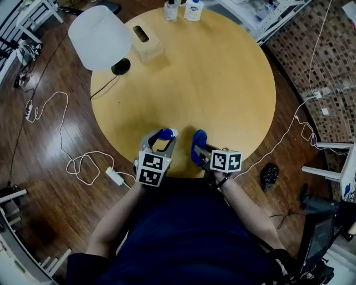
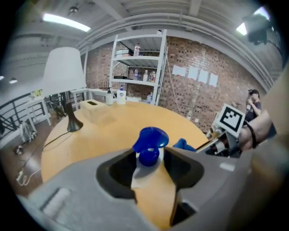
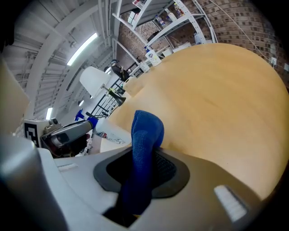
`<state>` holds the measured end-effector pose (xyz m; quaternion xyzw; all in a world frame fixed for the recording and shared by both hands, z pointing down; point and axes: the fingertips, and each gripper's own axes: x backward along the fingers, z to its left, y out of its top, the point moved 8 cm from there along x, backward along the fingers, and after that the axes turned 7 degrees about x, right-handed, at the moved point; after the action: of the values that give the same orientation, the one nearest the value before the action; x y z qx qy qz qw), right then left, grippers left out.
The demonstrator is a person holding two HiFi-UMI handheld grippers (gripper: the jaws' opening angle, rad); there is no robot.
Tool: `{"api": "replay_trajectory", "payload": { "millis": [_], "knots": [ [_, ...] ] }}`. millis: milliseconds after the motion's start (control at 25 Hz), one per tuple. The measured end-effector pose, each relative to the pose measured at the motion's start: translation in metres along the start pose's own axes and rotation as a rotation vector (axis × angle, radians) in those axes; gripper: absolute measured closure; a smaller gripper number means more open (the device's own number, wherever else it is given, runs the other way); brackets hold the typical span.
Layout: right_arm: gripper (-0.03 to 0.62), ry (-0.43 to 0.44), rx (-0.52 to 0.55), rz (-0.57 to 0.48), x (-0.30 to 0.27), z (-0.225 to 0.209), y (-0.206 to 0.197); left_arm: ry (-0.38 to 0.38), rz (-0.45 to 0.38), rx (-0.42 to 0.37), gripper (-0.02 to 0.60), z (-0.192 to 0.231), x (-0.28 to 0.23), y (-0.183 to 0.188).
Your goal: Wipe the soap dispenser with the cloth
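The soap dispenser [image 1: 166, 133], a white bottle with a blue pump head [image 2: 149, 144], is at the near edge of the round wooden table [image 1: 211, 78]. My left gripper [image 1: 162, 139] has its jaws on either side of the pump neck, with dark gaps showing on both sides, so it is open. In the right gripper view the dispenser's white labelled body [image 3: 106, 135] lies left of the cloth. The blue cloth [image 1: 198, 139] is pinched upright in my right gripper [image 1: 198, 155], a hand's width to the right of the dispenser. The cloth's folded top [image 3: 144, 144] sticks up past the pads.
A white-shaded lamp [image 1: 100, 38] and a wooden tissue box [image 1: 146, 42] stand at the table's far left. Two small bottles [image 1: 183, 9] sit at the far edge. White cables and a power strip [image 1: 83, 164] lie on the floor to the left. A metal shelf [image 2: 137, 67] stands by the brick wall.
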<state>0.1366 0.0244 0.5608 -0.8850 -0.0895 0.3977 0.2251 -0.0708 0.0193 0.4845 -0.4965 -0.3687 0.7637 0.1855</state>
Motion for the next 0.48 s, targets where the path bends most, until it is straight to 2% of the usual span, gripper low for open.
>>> {"api": "replay_trajectory", "payload": {
  "millis": [120, 240, 360, 480],
  "knots": [
    [0.491, -0.005, -0.001, 0.0, 0.005, -0.003, -0.001, 0.092, 0.001, 0.002, 0.409, -0.006, -0.004, 0.004],
    [0.491, -0.012, 0.011, 0.006, 0.008, -0.006, -0.002, 0.135, 0.006, 0.014, 0.434, -0.007, -0.007, 0.009],
    [0.491, -0.024, 0.051, 0.009, 0.009, -0.005, 0.0, 0.119, -0.028, 0.103, 0.446, -0.002, -0.003, 0.012],
    [0.491, -0.007, 0.138, 0.0, 0.006, 0.008, 0.013, 0.042, -0.163, 0.25, 0.446, 0.012, 0.01, 0.01]
  ]
}}
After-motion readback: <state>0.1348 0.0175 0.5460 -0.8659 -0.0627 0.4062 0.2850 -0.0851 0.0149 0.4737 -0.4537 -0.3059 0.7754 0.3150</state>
